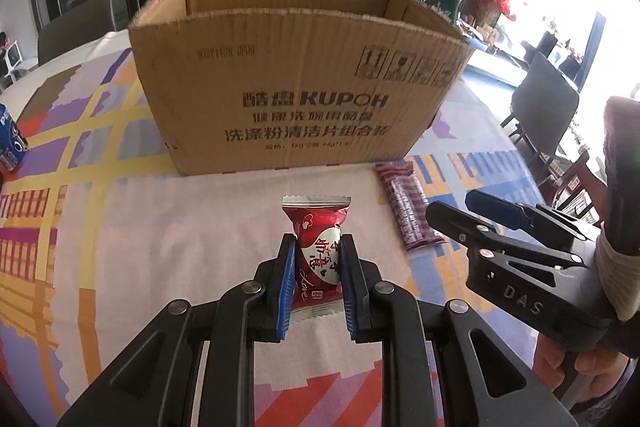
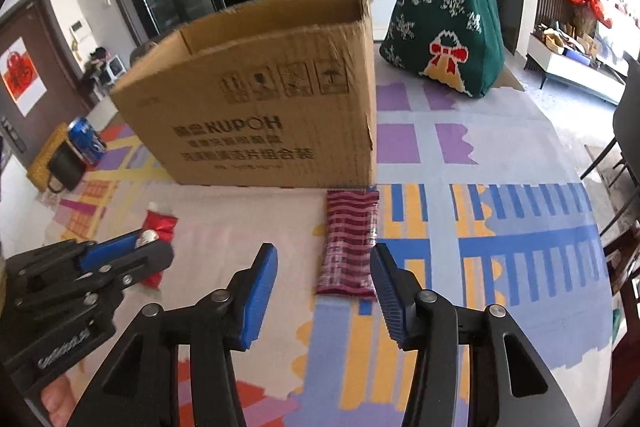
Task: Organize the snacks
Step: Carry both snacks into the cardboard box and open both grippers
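My left gripper [image 1: 317,251] is shut on a red snack packet [image 1: 318,255] with a white heart, which rests on the tablecloth. The packet also shows in the right wrist view [image 2: 160,227], partly hidden by the left gripper [image 2: 154,247]. My right gripper [image 2: 324,267] is open, its blue pads either side of a purple striped snack bar [image 2: 349,247] lying flat in front of the box. In the left wrist view the bar [image 1: 404,207] lies to the right, with the right gripper [image 1: 472,211] beside it. An open cardboard box [image 1: 296,83] stands behind both snacks.
A blue drink can [image 2: 86,139] lies left of the box [image 2: 264,99], near a black cup on a woven mat [image 2: 64,163]. A green knitted bag [image 2: 452,11] stands at the back right. Chairs [image 1: 548,99] stand past the table's right edge. The tablecloth [image 2: 500,235] is patterned.
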`<state>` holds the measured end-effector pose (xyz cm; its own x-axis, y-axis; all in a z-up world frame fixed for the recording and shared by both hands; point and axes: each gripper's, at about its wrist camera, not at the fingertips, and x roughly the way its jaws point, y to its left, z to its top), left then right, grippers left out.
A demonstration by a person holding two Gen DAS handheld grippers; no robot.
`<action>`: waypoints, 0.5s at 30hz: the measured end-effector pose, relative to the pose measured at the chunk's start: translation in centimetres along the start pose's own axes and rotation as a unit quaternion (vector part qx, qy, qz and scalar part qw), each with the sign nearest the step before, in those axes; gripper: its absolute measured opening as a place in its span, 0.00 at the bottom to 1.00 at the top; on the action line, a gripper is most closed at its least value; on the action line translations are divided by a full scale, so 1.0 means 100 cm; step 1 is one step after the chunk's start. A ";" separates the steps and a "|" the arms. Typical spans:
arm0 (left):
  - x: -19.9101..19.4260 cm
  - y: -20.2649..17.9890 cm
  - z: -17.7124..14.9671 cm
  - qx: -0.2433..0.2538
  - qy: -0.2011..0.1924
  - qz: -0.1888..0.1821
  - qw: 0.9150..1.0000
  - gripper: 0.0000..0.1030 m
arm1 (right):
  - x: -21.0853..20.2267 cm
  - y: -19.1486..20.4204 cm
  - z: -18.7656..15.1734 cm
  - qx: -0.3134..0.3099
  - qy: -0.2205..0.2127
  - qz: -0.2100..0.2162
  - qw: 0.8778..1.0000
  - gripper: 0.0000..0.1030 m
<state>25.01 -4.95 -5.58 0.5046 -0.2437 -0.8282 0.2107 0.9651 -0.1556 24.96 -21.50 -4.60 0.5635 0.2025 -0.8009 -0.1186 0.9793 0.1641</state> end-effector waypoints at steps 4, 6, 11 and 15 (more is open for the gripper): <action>0.013 0.002 0.003 -0.003 0.009 0.004 1.000 0.21 | 0.019 -0.003 0.003 -0.007 0.014 -0.012 1.000 0.48; 0.020 0.003 0.004 -0.003 0.013 0.006 1.000 0.21 | 0.032 -0.004 0.006 -0.012 0.026 -0.022 0.999 0.48; 0.034 0.006 0.009 -0.009 0.023 0.006 1.000 0.21 | 0.052 -0.006 0.009 -0.016 0.041 -0.035 0.998 0.48; 0.041 0.005 0.012 -0.009 0.028 0.006 1.000 0.21 | 0.061 -0.006 0.009 -0.024 0.046 -0.050 0.997 0.48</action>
<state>28.14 -5.62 -8.43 0.4590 -0.2270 -0.8589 0.1901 0.9695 -0.1546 29.22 -20.82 -9.04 0.4979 0.1015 -0.8613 -0.1069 0.9927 0.0552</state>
